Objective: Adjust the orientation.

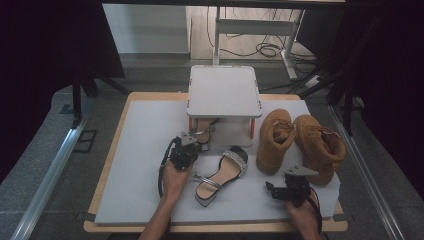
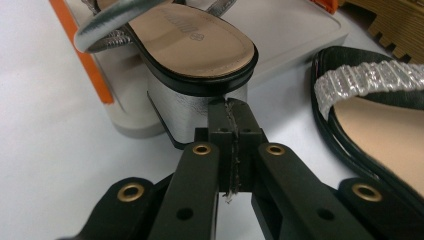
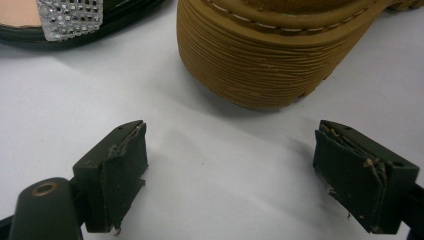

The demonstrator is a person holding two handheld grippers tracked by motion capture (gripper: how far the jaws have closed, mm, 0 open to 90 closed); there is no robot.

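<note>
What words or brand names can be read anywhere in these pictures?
Sandal under the shelf: a dark brand stamp on the tan insole, too blurred to read.
Boots, the other sandal, white shelf and table mat: no lettering visible.

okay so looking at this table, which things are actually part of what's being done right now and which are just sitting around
In use:
- left gripper, shut, tip against the sandal's heel
- sandal under the shelf
- second sandal, its likely pair
- white shelf

Lying about:
- tan boots
- right gripper, open, holding nothing
</note>
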